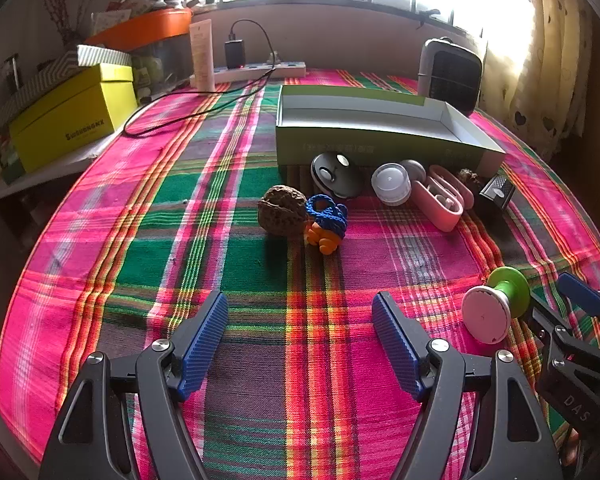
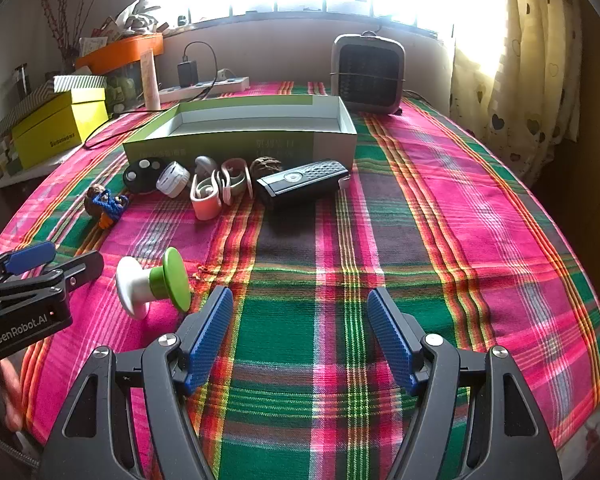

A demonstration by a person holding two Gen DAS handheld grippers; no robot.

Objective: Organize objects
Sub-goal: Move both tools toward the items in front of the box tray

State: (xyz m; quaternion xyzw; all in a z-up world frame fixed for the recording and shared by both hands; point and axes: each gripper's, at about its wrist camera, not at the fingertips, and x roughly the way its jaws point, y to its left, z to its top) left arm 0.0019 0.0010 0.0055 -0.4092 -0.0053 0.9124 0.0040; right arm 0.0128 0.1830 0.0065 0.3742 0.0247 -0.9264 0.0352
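Note:
An open green-and-white box [image 1: 380, 136] [image 2: 240, 136] lies on the plaid cloth. In front of it sits a row of small items: a black round gadget [image 1: 334, 174] [image 2: 142, 174], a white cap [image 1: 390, 182] [image 2: 173, 178], a pink case [image 1: 440, 200] [image 2: 206, 198], a black remote [image 2: 304, 182], a brown walnut [image 1: 282, 210] and a blue-and-orange crochet toy [image 1: 326, 220] [image 2: 110, 206]. A green-and-white spool [image 1: 496, 304] [image 2: 152, 282] lies nearer, between the two grippers. My left gripper [image 1: 300, 340] and right gripper [image 2: 300, 336] are both open, holding nothing, hovering over bare cloth.
A yellow box [image 1: 72, 116] [image 2: 56, 128] and an orange tray [image 1: 148, 28] stand at the left. A power strip [image 1: 256, 70] with charger and cable lies at the back, a small grey heater [image 1: 450, 72] [image 2: 366, 76] at the back right. Curtains [image 2: 540, 60] hang on the right.

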